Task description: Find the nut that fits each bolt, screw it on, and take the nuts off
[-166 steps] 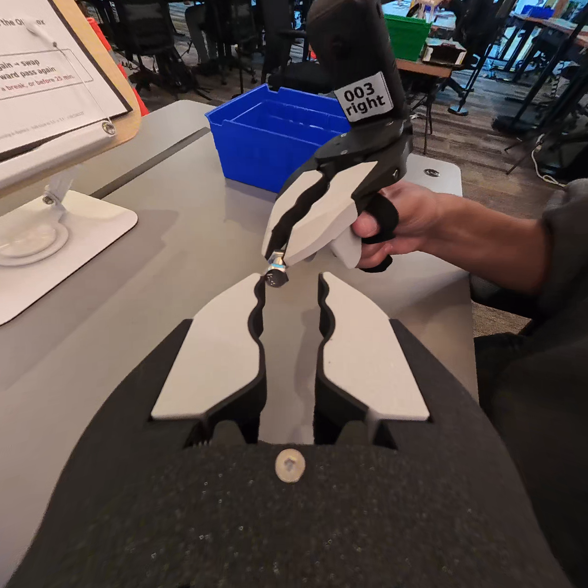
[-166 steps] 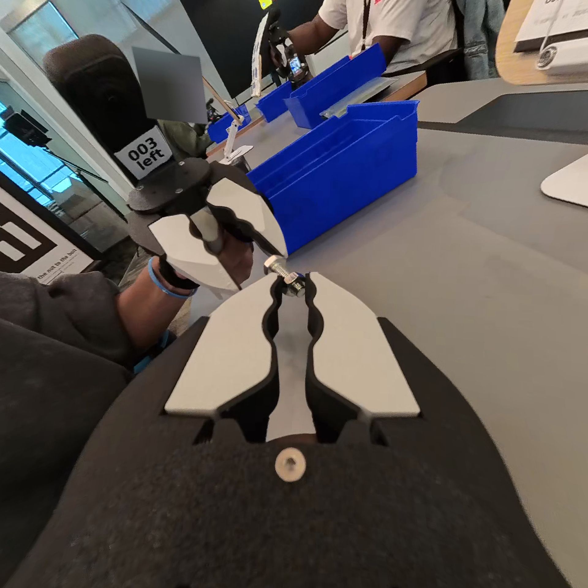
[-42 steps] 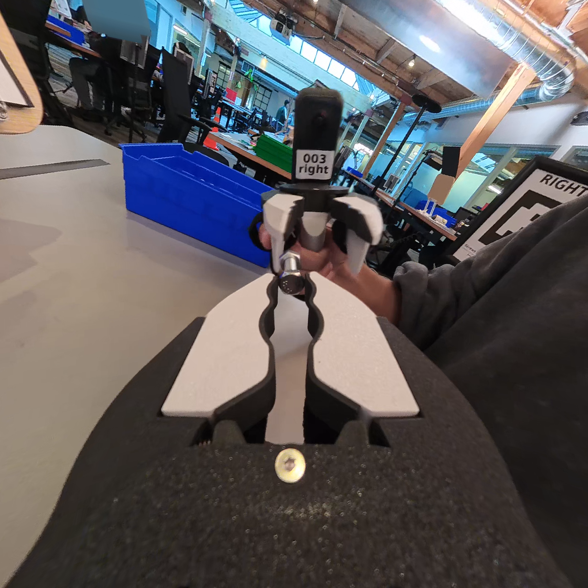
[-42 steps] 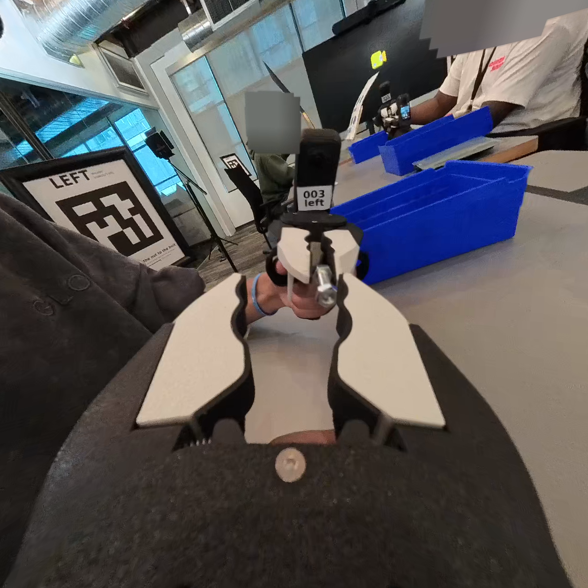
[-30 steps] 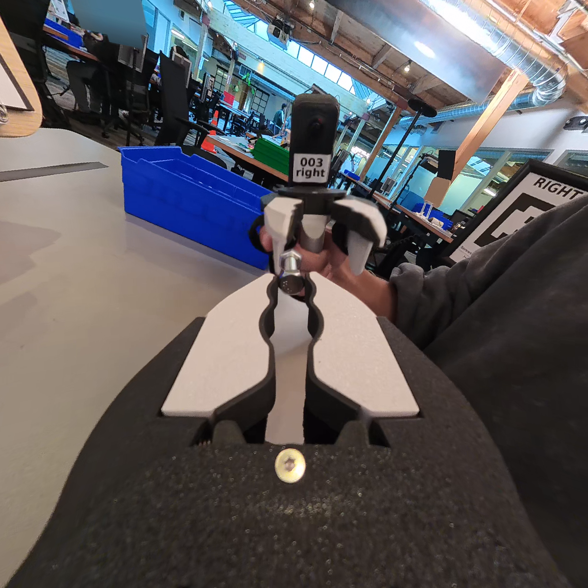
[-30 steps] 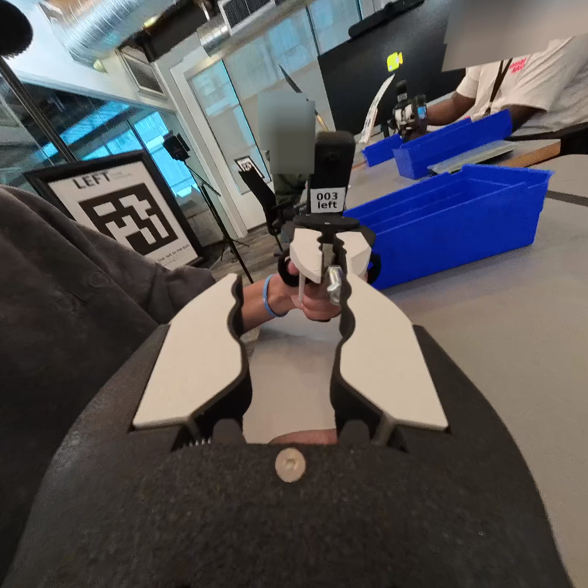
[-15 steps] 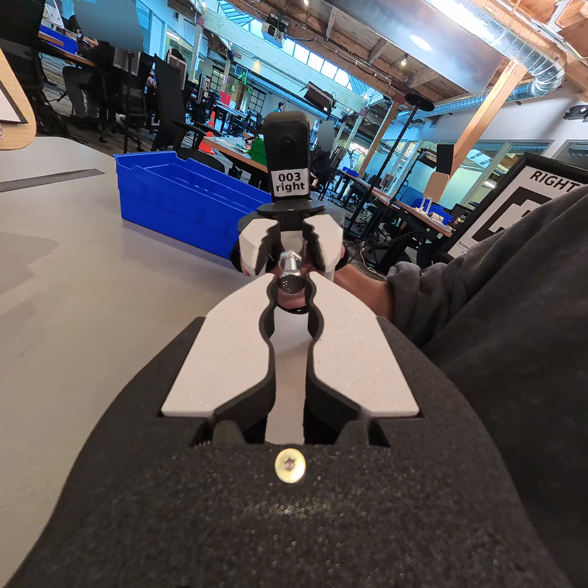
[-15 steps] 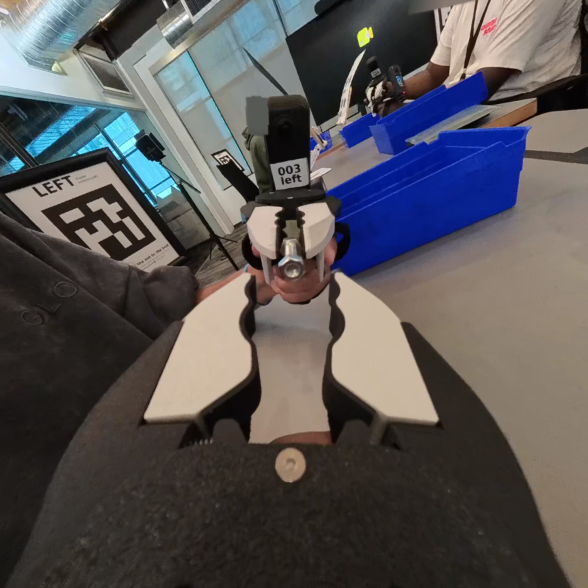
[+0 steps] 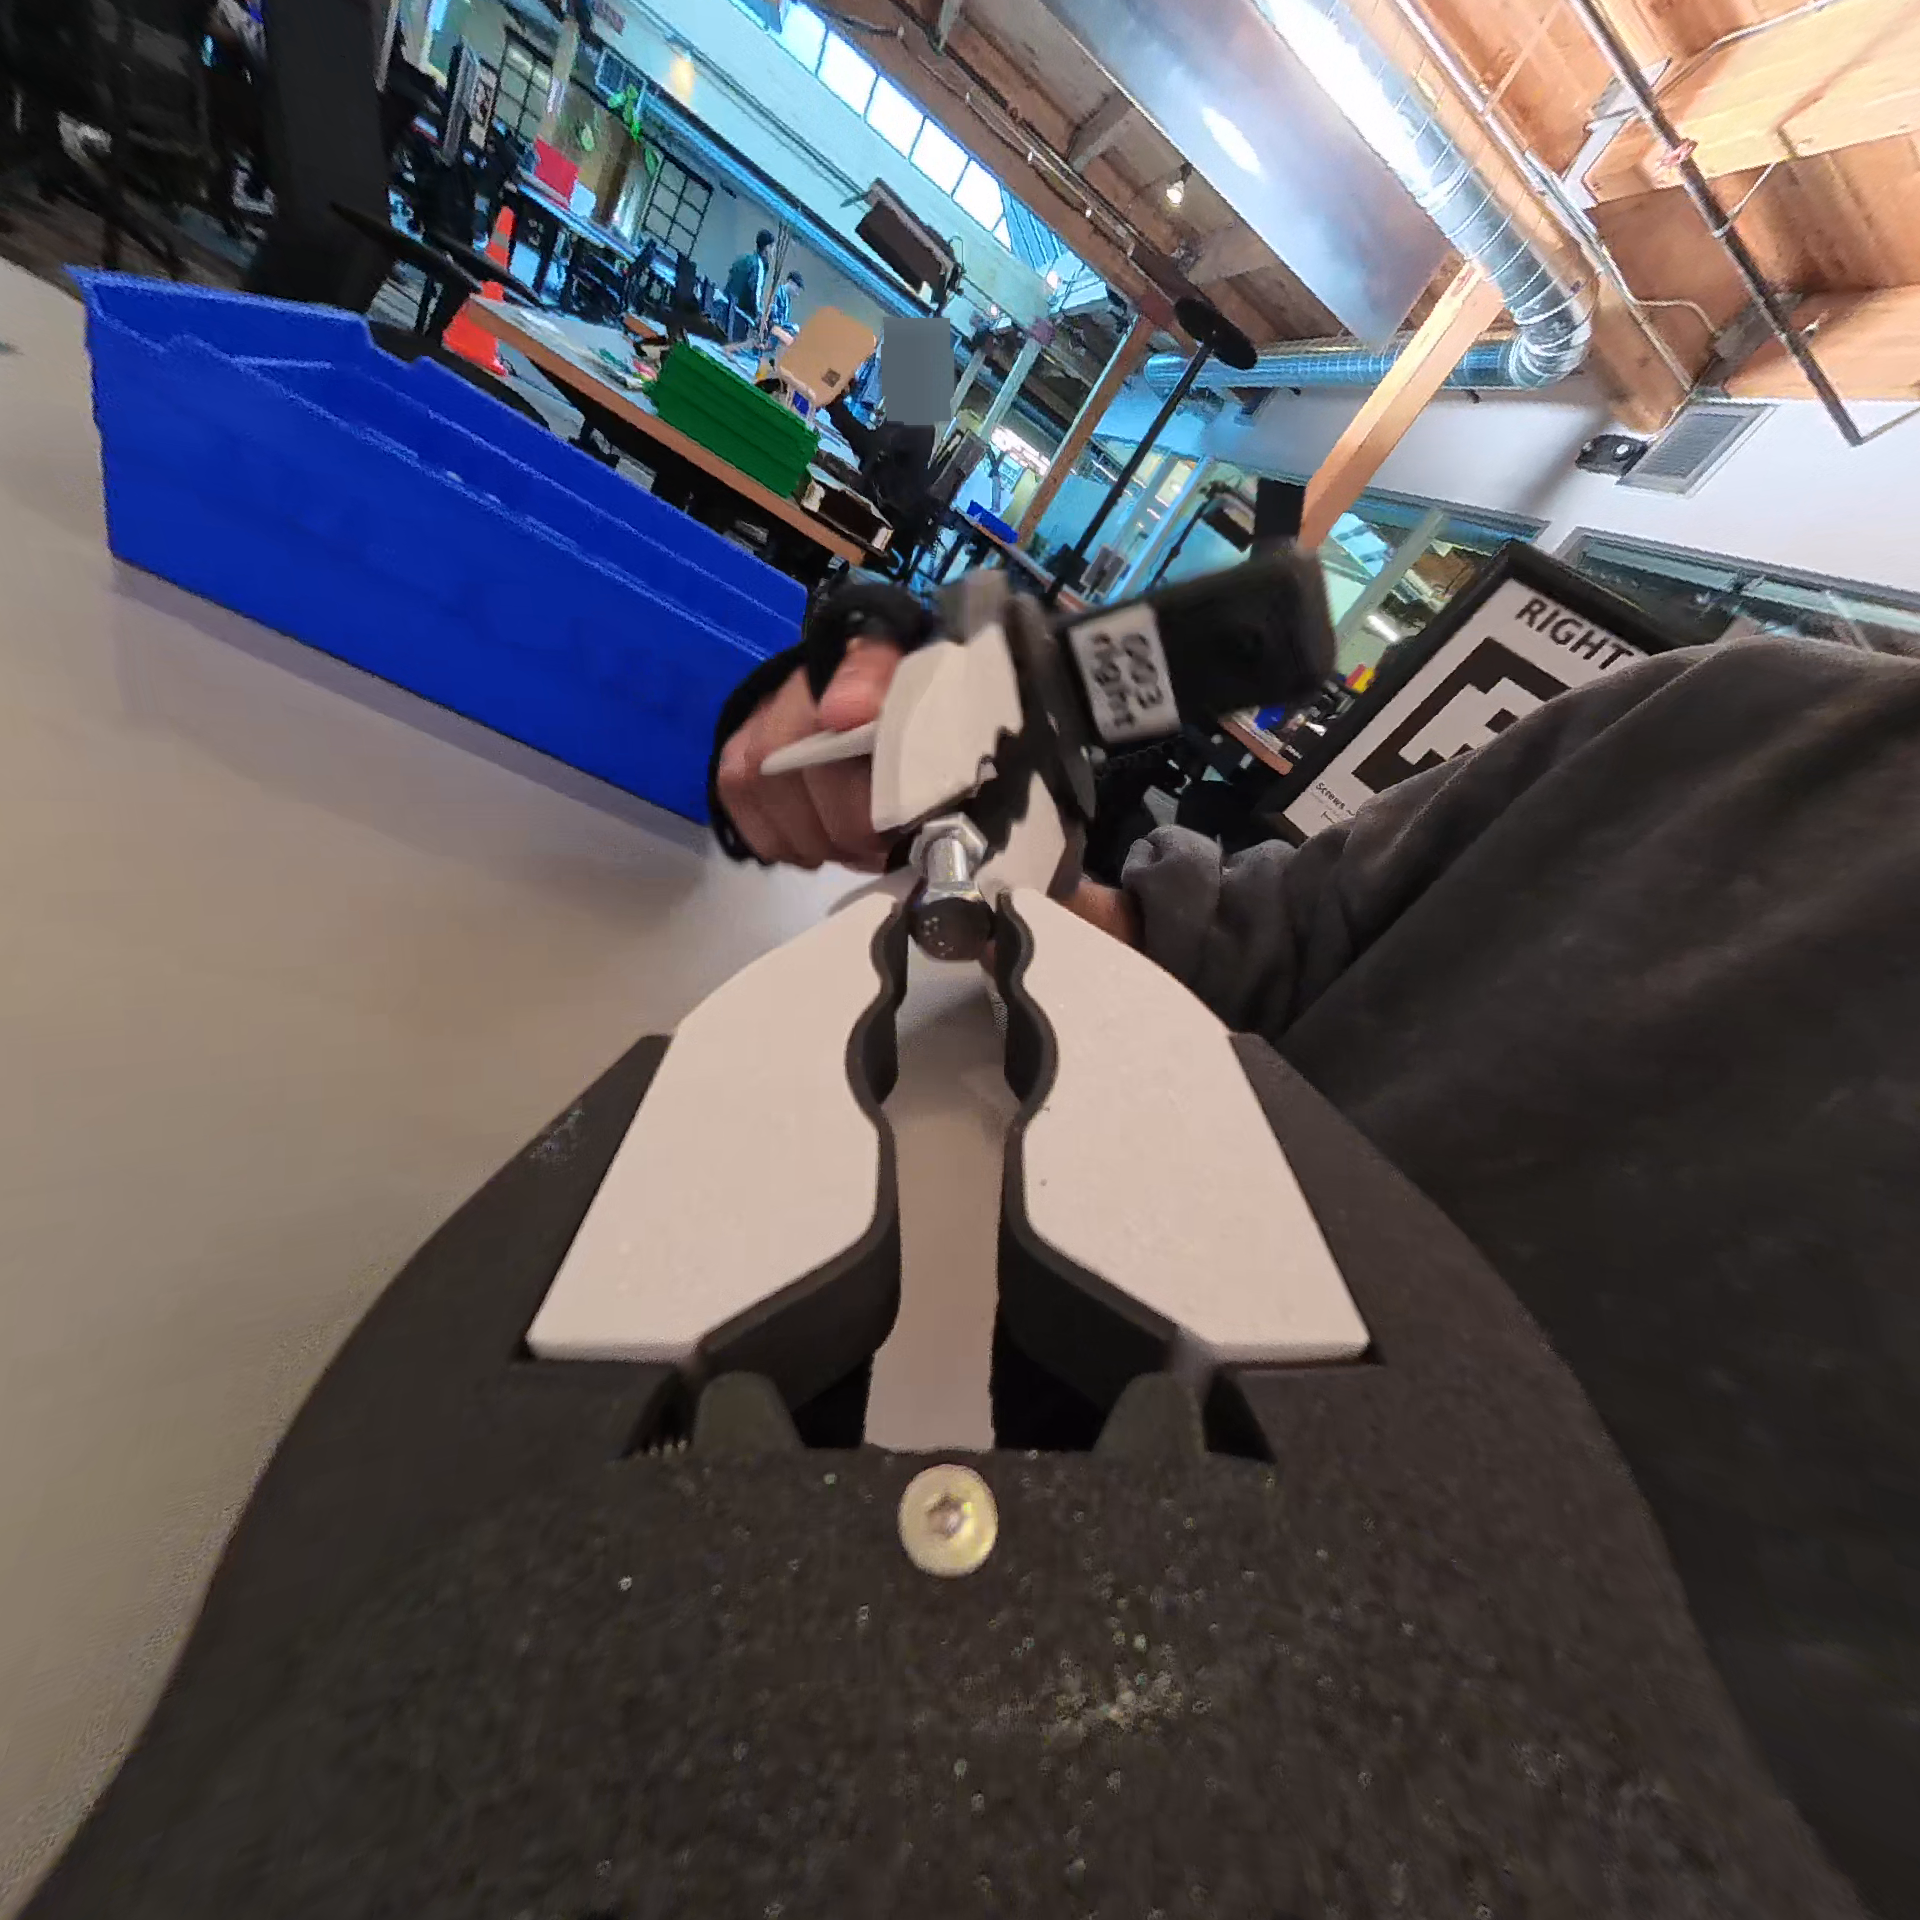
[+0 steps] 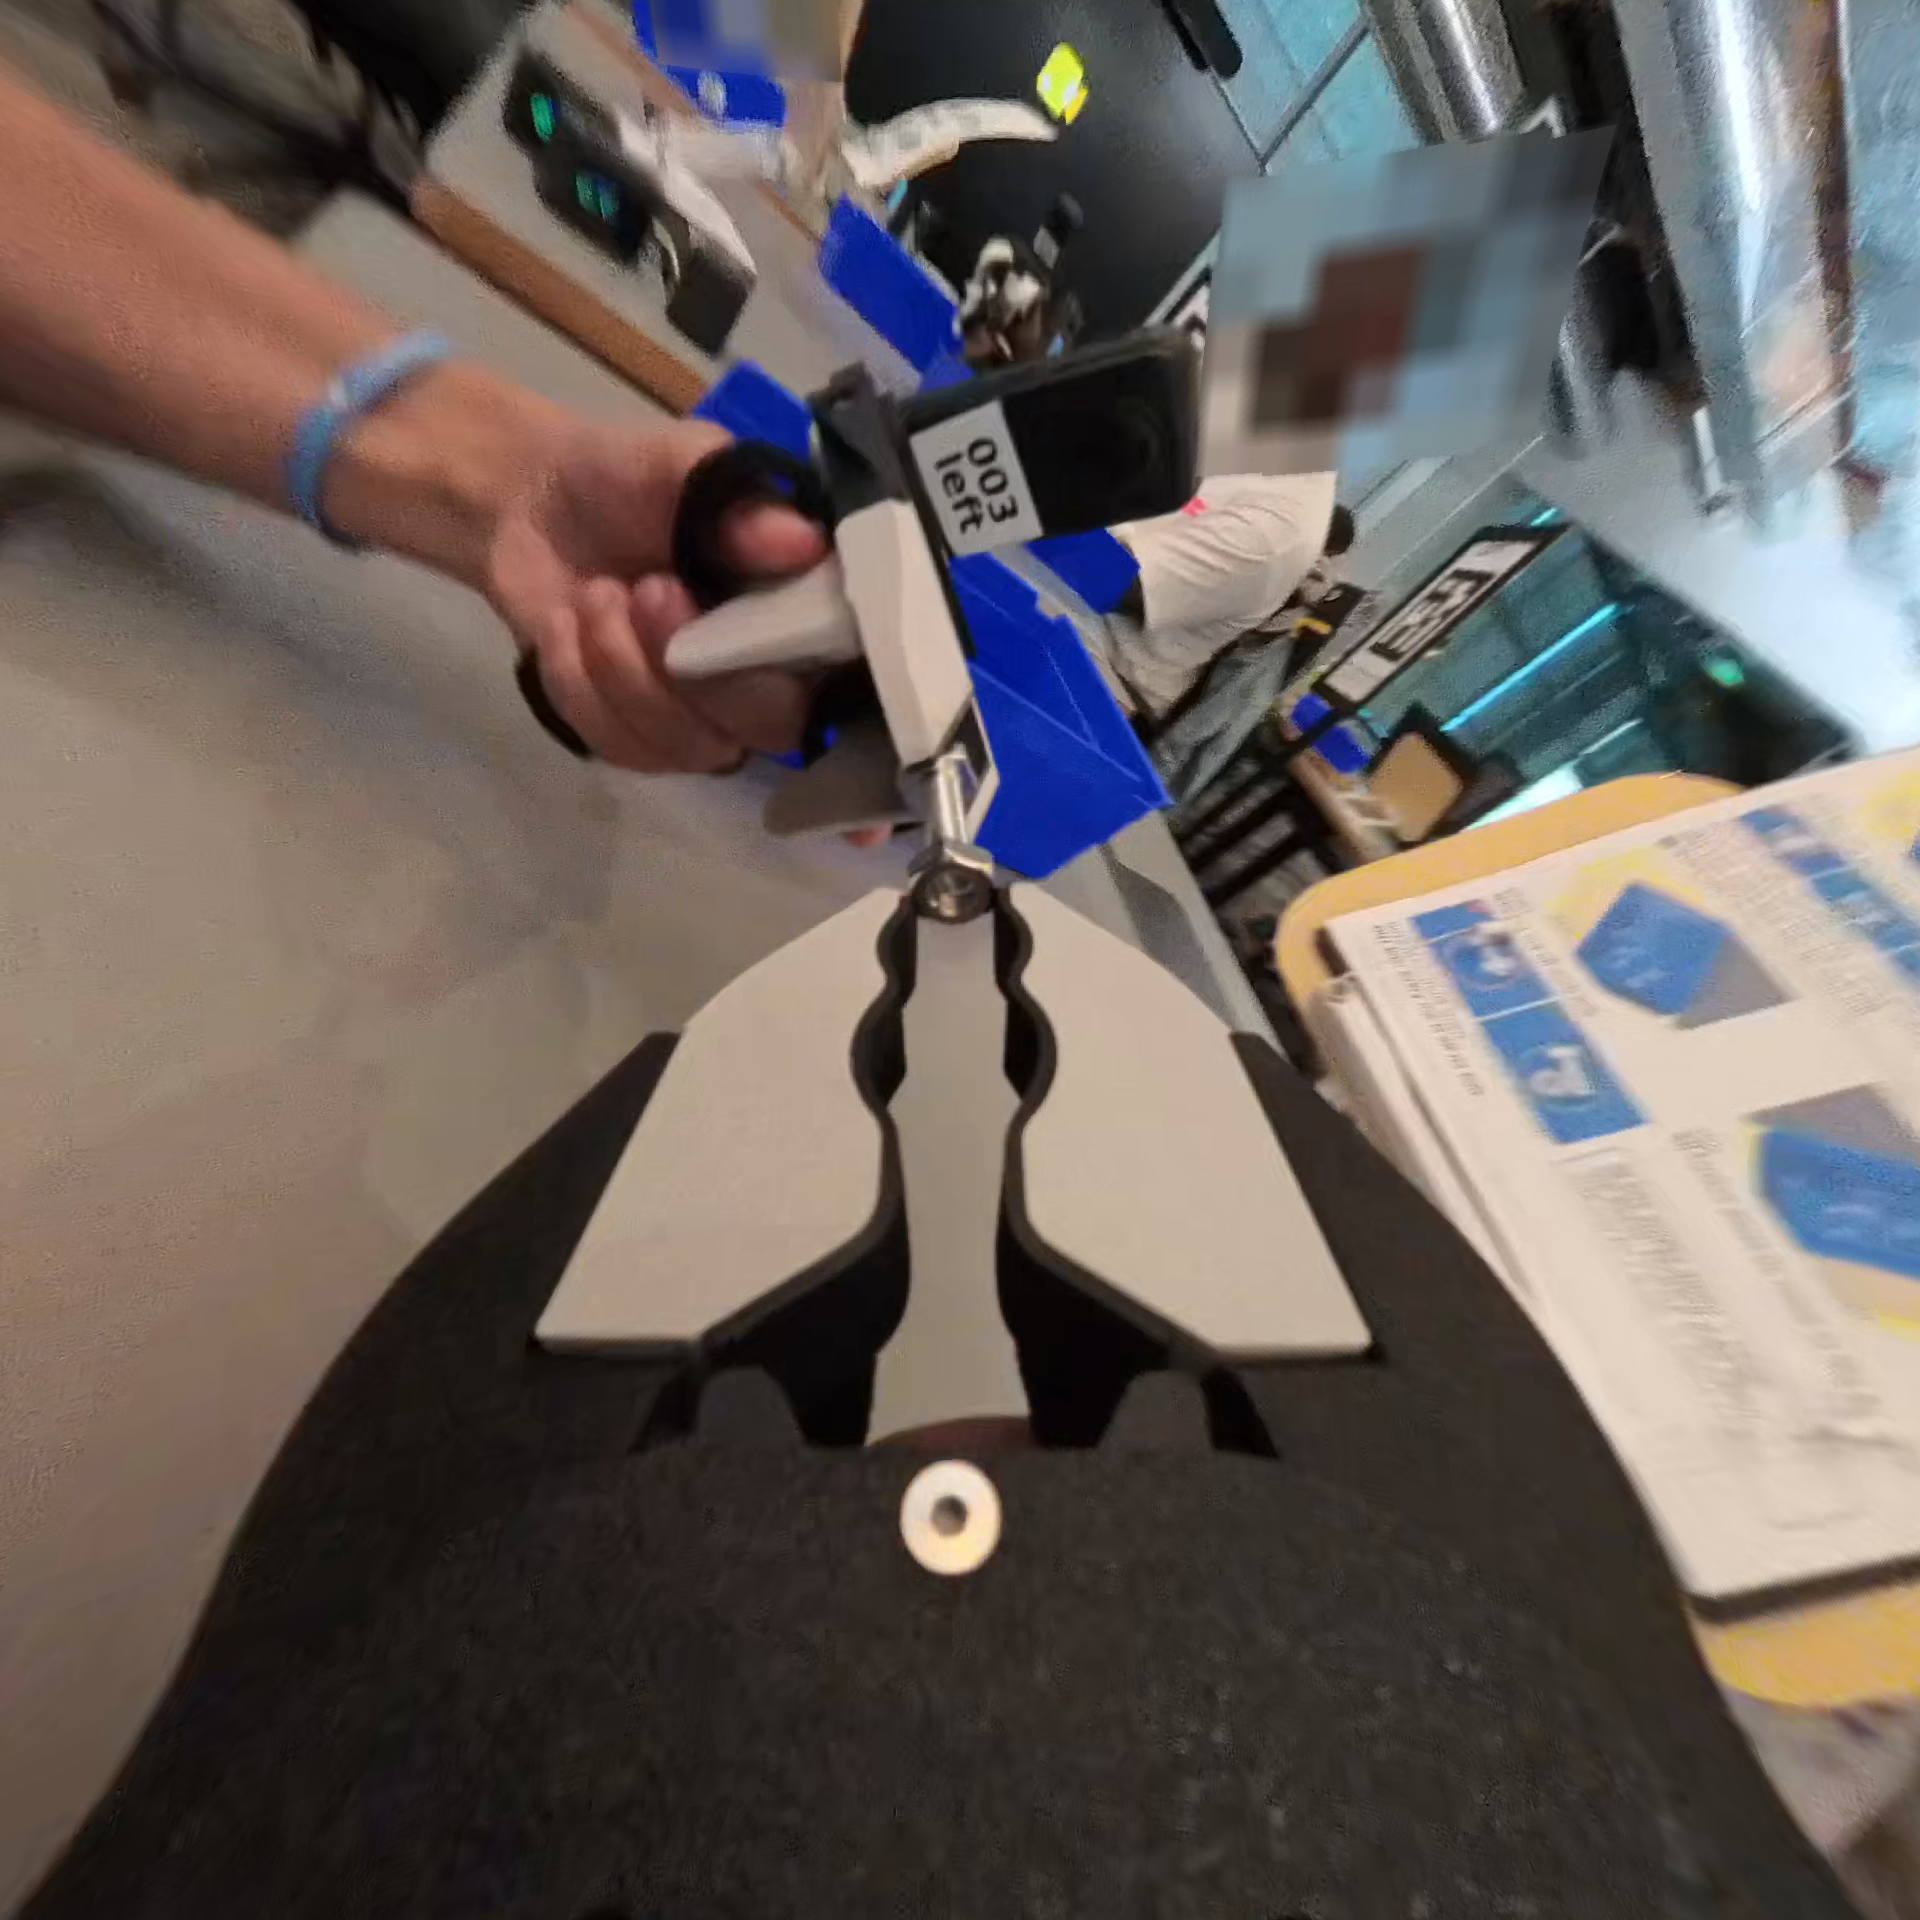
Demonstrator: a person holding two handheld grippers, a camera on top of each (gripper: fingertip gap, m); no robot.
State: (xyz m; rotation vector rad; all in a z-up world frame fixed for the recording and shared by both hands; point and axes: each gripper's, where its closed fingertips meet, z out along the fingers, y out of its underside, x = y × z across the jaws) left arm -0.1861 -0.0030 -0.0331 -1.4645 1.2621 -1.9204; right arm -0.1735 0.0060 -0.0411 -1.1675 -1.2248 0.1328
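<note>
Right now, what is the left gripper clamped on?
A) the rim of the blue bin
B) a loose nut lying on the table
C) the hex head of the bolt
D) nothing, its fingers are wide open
C: in the left wrist view the left gripper pinches the bolt by its hex head, while the right gripper grips the nut at the other end.

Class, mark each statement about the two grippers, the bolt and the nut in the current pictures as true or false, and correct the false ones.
1. The left gripper is shut on the bolt head. True.
2. The right gripper is open and holds nothing. False: it is shut on the nut at the bolt's other end.
3. The bolt lies on the table. False: it is held in the air between the two grippers.
4. A blue bin stands on the table beyond the grippers. True.
</note>
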